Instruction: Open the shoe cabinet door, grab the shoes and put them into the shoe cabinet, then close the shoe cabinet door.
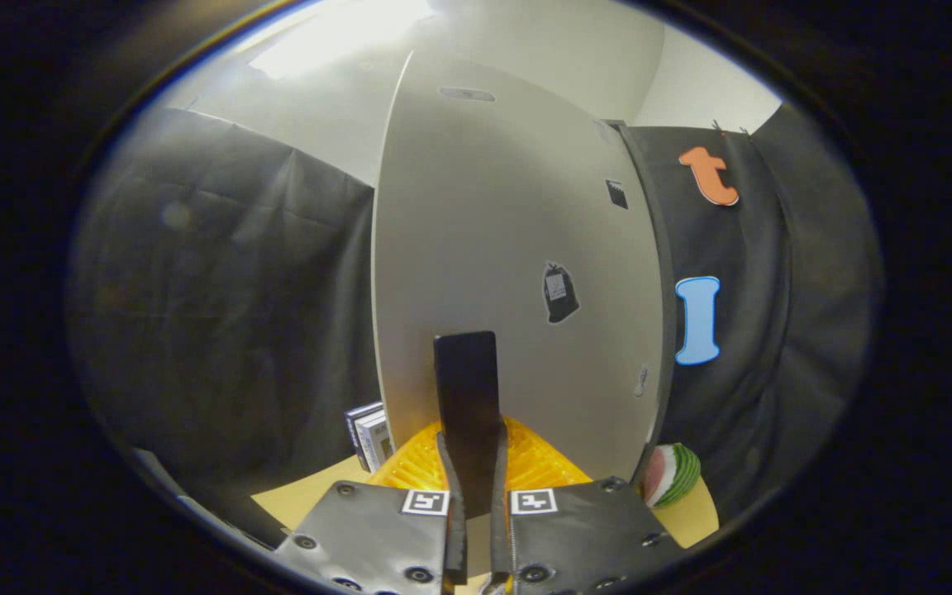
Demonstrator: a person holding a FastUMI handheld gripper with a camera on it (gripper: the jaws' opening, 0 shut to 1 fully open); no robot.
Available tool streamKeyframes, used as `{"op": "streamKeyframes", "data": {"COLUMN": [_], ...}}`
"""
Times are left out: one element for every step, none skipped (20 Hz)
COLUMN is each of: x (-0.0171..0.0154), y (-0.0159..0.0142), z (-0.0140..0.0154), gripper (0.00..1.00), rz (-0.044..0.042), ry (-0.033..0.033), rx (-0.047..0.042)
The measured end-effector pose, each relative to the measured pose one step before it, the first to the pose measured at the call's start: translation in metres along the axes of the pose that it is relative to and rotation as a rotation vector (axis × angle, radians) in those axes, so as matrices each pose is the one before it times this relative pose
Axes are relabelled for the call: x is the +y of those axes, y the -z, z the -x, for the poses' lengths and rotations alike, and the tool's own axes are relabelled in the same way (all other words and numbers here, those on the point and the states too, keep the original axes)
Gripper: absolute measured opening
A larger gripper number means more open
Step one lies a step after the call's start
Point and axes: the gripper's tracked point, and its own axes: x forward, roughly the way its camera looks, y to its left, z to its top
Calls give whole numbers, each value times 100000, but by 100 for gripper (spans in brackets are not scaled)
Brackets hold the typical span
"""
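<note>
Fingers of the gripper [473,463] are clamped on a flat black door handle [466,388], probably for leverage; the pale grey cabinet door [509,248] lies just beyond.

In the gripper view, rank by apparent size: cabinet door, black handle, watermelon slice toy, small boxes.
1. Cabinet door
2. Black handle, pinched by the hand-held gripper
3-4. Watermelon slice toy and small boxes: too alike to rank.

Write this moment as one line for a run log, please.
claw: shut on black door handle | grey shoe cabinet door: just ahead | orange ridged mat: under handle | step: door in hand
</note>
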Motion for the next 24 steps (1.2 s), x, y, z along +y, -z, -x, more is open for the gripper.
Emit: {"op": "streamKeyframes", "data": {"x": [-394,-359,-487,-529,-508,-537,-533,-647,-567,-668,-648,-809,-745,-878,-831,-796,-923,-1068,-947,-1347,-1072,-1069,-1169,-1200], "y": [-49,9,-60,-1,-34,8,-124,3,-71,50,-63,-3,-79,28,-90,-121,-75,101,169,54,65,131,163,230], "z": [396,533,450,529,498,456,482,589,462,493,372,384,419,363,582,403,210,202,155,85,143,122,-169,399], "gripper": [13,13,13,13,13,12,12,12,12,12,12,12,12,12,12,12,11,11,11,10,10,10,10,8], "rz": [836,350,-66,26,-33,133,810,990,341,-196,-152,1,-207,-130,0,276,767,947,864,149,-605,-761,-582,55], "ry": [-456,-154,165,316,254,318,476,556,619,832,998,1076,1291,1644,1918,2171,2467,2867,2958,2762,2516,2405,2545,2929], "rx": [554,391,-54,-135,-51,153,164,195,-92,-37,-120,51,-307,-245,-382,-665,-296,-162,-40,-127,116,350,410,510]}}
